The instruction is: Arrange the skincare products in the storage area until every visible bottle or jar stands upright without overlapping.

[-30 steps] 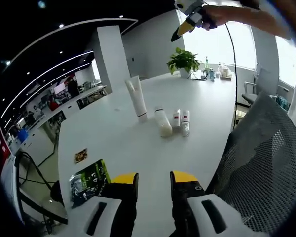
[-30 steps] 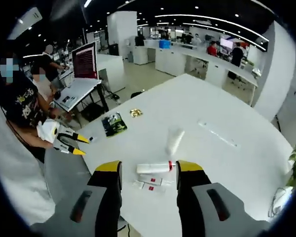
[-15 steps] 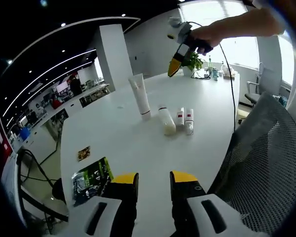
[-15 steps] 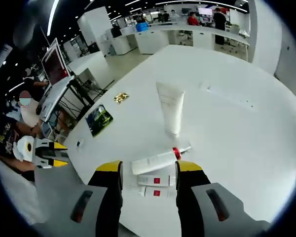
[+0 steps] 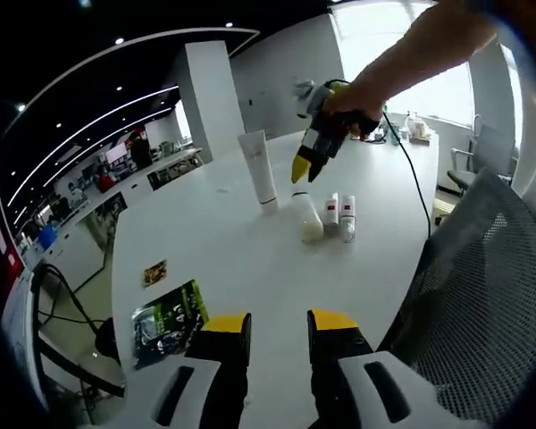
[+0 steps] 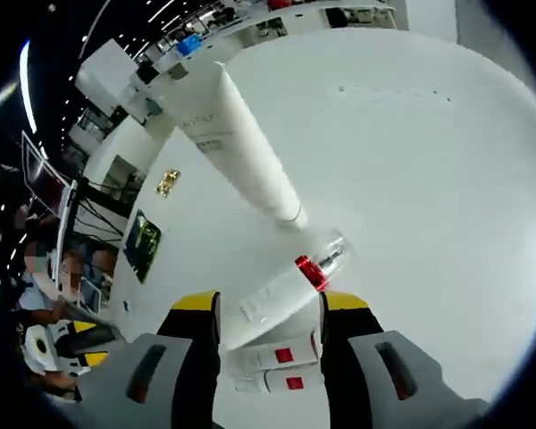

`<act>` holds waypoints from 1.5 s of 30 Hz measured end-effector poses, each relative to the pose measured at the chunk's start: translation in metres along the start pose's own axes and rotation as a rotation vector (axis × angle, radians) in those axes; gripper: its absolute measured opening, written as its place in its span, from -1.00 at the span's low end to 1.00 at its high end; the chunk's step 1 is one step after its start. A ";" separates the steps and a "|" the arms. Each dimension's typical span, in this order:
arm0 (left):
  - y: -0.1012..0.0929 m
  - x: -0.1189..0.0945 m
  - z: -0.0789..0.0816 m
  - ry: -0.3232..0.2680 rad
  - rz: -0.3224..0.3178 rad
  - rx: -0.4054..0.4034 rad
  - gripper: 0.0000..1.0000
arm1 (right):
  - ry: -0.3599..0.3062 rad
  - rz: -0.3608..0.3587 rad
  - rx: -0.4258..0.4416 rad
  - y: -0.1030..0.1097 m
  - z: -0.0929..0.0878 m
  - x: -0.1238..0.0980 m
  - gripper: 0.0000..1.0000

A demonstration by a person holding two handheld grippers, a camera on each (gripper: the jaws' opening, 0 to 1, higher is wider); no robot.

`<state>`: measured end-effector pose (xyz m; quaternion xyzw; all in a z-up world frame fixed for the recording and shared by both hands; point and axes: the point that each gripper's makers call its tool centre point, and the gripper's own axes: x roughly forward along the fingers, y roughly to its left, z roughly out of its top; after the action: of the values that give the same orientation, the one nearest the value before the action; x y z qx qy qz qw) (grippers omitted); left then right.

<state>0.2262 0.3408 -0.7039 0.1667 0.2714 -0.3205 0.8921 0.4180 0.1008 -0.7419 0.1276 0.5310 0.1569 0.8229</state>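
The right gripper (image 6: pixel 268 308) hangs with its yellow-tipped jaws parted just over a white bottle (image 6: pixel 281 295) with a red collar and clear cap, gripping nothing; in the left gripper view it (image 5: pixel 305 166) shows hand-held above the bottle (image 5: pixel 309 217). The bottle lies on its side on the white table (image 6: pixel 429 179), its cap end pointing toward a tall white tube (image 6: pixel 241 147) that stands on its cap just beside it. Two small white bottles (image 6: pixel 277 369) with red marks lie side by side next to it. The left gripper (image 5: pixel 279 323) is also open, empty, well apart at the table's near edge, near a dark green packet (image 5: pixel 165 320). A mesh chair (image 5: pixel 482 304) stands alongside in an open-plan office.
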 end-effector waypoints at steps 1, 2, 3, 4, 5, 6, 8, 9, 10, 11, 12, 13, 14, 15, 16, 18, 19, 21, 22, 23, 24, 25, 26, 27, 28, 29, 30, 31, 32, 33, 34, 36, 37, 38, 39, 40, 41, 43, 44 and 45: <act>0.000 0.000 0.000 0.000 0.001 0.000 -0.48 | -0.011 0.000 0.011 0.001 0.001 0.002 -0.14; 0.000 0.000 0.000 0.000 0.003 0.000 -0.48 | -0.016 -0.001 0.006 0.001 0.003 0.004 -0.11; 0.001 0.000 0.000 0.000 0.005 0.000 -0.48 | -0.017 -0.010 0.012 0.000 0.003 0.007 -0.07; 0.001 -0.001 0.000 0.000 0.007 -0.002 -0.48 | -0.013 -0.030 0.016 -0.002 0.002 0.011 -0.04; 0.001 -0.001 0.000 0.001 0.007 -0.003 -0.48 | -0.007 -0.050 0.015 -0.005 0.000 0.013 -0.03; 0.002 -0.001 0.000 0.000 0.008 -0.006 -0.49 | 0.007 -0.099 0.006 -0.013 -0.004 0.016 -0.03; 0.002 -0.001 0.000 -0.001 0.009 -0.007 -0.49 | 0.033 -0.102 0.022 -0.014 -0.013 0.023 -0.06; 0.002 -0.001 0.000 -0.002 0.010 -0.007 -0.49 | 0.038 -0.110 0.025 -0.015 -0.015 0.025 -0.06; 0.003 -0.002 0.000 -0.003 0.013 -0.008 -0.49 | 0.035 -0.114 0.033 -0.015 -0.016 0.027 -0.07; 0.003 -0.002 0.000 -0.004 0.015 -0.009 -0.49 | 0.033 -0.113 0.034 -0.013 -0.017 0.028 -0.08; 0.004 -0.002 0.000 -0.005 0.019 -0.012 -0.49 | 0.034 -0.116 0.037 -0.011 -0.019 0.030 -0.08; 0.005 -0.002 0.000 -0.005 0.020 -0.016 -0.49 | 0.033 -0.116 0.036 -0.010 -0.020 0.031 -0.09; 0.005 -0.002 0.000 -0.005 0.021 -0.019 -0.49 | 0.035 -0.113 0.036 -0.008 -0.021 0.032 -0.12; 0.005 -0.002 0.000 -0.004 0.021 -0.020 -0.49 | 0.039 -0.115 0.039 -0.009 -0.021 0.034 -0.17; 0.006 -0.002 -0.001 -0.001 0.022 -0.022 -0.50 | 0.040 -0.116 0.039 -0.008 -0.022 0.035 -0.20; 0.006 -0.002 -0.001 0.001 0.024 -0.024 -0.50 | 0.030 -0.112 0.060 -0.007 -0.021 0.037 -0.21; 0.007 -0.002 -0.001 0.001 0.026 -0.025 -0.50 | 0.030 -0.111 0.061 -0.007 -0.021 0.038 -0.22; 0.007 -0.002 -0.001 0.002 0.029 -0.025 -0.50 | 0.030 -0.098 0.080 -0.006 -0.021 0.039 -0.25; 0.007 -0.002 -0.001 0.003 0.028 -0.026 -0.50 | 0.029 -0.095 0.089 -0.006 -0.021 0.039 -0.27; 0.007 -0.002 -0.001 0.003 0.028 -0.024 -0.50 | 0.027 -0.091 0.113 -0.004 -0.023 0.039 -0.28; 0.007 -0.002 -0.001 0.004 0.027 -0.023 -0.50 | 0.024 -0.089 0.115 -0.004 -0.024 0.039 -0.30; 0.006 -0.002 -0.001 0.004 0.025 -0.023 -0.51 | 0.022 -0.084 0.138 -0.004 -0.024 0.040 -0.31; 0.006 -0.002 -0.001 0.004 0.023 -0.021 -0.51 | 0.020 -0.078 0.143 -0.004 -0.025 0.040 -0.33; 0.006 -0.002 -0.001 0.004 0.022 -0.020 -0.51 | 0.017 -0.074 0.158 -0.002 -0.027 0.039 -0.35; 0.005 -0.002 -0.001 0.006 0.021 -0.018 -0.51 | 0.016 -0.071 0.163 -0.002 -0.027 0.039 -0.36; 0.005 -0.002 -0.001 0.006 0.021 -0.016 -0.51 | 0.015 -0.069 0.168 0.000 -0.028 0.038 -0.37; 0.005 -0.002 -0.001 0.008 0.019 -0.015 -0.52 | 0.015 -0.067 0.171 0.000 -0.028 0.038 -0.38; 0.005 -0.002 -0.002 0.010 0.019 -0.014 -0.52 | 0.015 -0.066 0.170 0.001 -0.029 0.038 -0.38; 0.005 -0.002 -0.003 0.014 0.019 -0.010 -0.52 | 0.017 -0.064 0.170 0.001 -0.029 0.038 -0.39; 0.005 -0.002 -0.003 0.015 0.020 -0.009 -0.53 | 0.021 -0.063 0.165 0.002 -0.030 0.039 -0.39; 0.005 -0.002 -0.003 0.014 0.019 -0.010 -0.53 | 0.025 -0.064 0.158 0.003 -0.030 0.039 -0.39; 0.005 -0.002 -0.002 0.012 0.018 -0.011 -0.53 | 0.033 -0.067 0.136 0.005 -0.030 0.039 -0.38; 0.005 -0.002 -0.002 0.012 0.018 -0.010 -0.53 | 0.037 -0.071 0.125 0.005 -0.030 0.040 -0.38; 0.005 -0.001 -0.002 0.013 0.018 -0.009 -0.53 | 0.042 -0.077 0.106 0.006 -0.029 0.041 -0.37; 0.004 -0.001 -0.002 0.014 0.017 -0.009 -0.53 | 0.045 -0.081 0.096 0.007 -0.029 0.041 -0.36; 0.005 -0.001 -0.002 0.014 0.018 -0.008 -0.53 | 0.050 -0.087 0.087 0.008 -0.029 0.042 -0.35; 0.005 -0.001 -0.002 0.015 0.018 -0.008 -0.53 | 0.052 -0.090 0.080 0.008 -0.029 0.042 -0.34; 0.005 -0.001 -0.003 0.016 0.020 -0.008 -0.53 | 0.059 -0.095 0.065 0.008 -0.029 0.044 -0.33; 0.005 -0.001 -0.003 0.016 0.021 -0.009 -0.53 | 0.062 -0.098 0.062 0.007 -0.029 0.045 -0.32; 0.006 -0.001 -0.003 0.016 0.021 -0.010 -0.53 | 0.064 -0.099 0.058 0.007 -0.028 0.045 -0.31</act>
<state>0.2282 0.3470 -0.7047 0.1678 0.2785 -0.3083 0.8940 0.4085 0.1262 -0.7883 0.1200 0.5669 0.1042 0.8083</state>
